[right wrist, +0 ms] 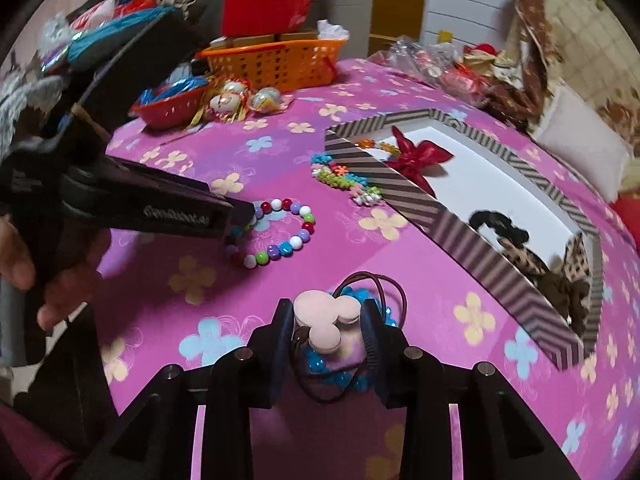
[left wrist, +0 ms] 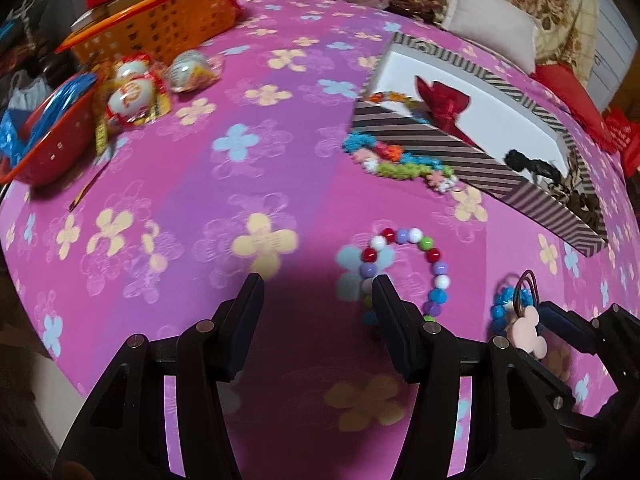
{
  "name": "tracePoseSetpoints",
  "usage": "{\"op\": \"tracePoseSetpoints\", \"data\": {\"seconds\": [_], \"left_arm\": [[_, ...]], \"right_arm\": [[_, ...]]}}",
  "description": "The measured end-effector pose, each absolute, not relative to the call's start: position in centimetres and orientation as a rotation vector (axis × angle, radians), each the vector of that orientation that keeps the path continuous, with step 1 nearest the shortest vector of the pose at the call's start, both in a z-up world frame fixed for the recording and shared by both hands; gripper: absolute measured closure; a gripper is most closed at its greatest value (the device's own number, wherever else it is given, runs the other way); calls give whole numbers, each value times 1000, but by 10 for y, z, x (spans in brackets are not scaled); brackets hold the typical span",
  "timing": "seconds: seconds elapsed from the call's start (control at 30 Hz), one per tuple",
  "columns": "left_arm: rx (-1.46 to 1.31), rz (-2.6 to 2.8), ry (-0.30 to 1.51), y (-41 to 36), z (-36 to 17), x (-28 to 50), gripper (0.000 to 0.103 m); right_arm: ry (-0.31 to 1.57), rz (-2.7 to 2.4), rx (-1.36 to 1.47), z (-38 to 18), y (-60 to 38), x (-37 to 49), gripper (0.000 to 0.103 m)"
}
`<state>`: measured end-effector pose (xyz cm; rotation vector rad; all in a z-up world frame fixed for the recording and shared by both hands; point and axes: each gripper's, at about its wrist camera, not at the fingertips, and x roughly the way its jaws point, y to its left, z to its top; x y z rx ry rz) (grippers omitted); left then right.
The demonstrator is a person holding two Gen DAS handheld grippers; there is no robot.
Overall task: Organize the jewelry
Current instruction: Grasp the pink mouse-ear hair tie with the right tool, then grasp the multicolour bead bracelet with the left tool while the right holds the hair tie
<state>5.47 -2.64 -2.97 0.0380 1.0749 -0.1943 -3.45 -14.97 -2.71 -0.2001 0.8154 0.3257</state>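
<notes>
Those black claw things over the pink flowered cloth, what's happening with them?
A person holds a two-finger gripper in each hand and is sorting jewelry. The right gripper has its fingers closed around a pink mouse-head hair tie, just above a blue bead bracelet. The left gripper is open, with one finger right at a multicolored bead bracelet lying on the tablecloth. A striped box nearby already holds a red bow and dark scrunchies.

Lived-in home room, pink floral tablecloth [left wrist: 200,184], orange basket [right wrist: 276,62], floral curtain [left wrist: 560,4], cushion [right wrist: 580,148]
</notes>
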Motion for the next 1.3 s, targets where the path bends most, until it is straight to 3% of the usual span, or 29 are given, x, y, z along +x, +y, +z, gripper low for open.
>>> {"op": "tracePoseSetpoints", "data": {"seconds": [0.17,0.2,0.3,0.5,1.3], "left_arm": [[100,-214,1078,-44,-37,57,52],[108,-214,1066,-45,-37,57,68],[96,-239,1069,-46,-35,59,94],[3,-273,1100,-31,-32,62,95],[29,-330,945,-42,49,32,95]], "right_arm": [[784,316,-130,-14,-162,-35,70],[775,315,-122,-11,-163,-35,70],[757,311,-114,-4,-165,-37,70],[733,295,-68,5,-174,-41,70],[677,219,-3,34,-204,-58,70]]}}
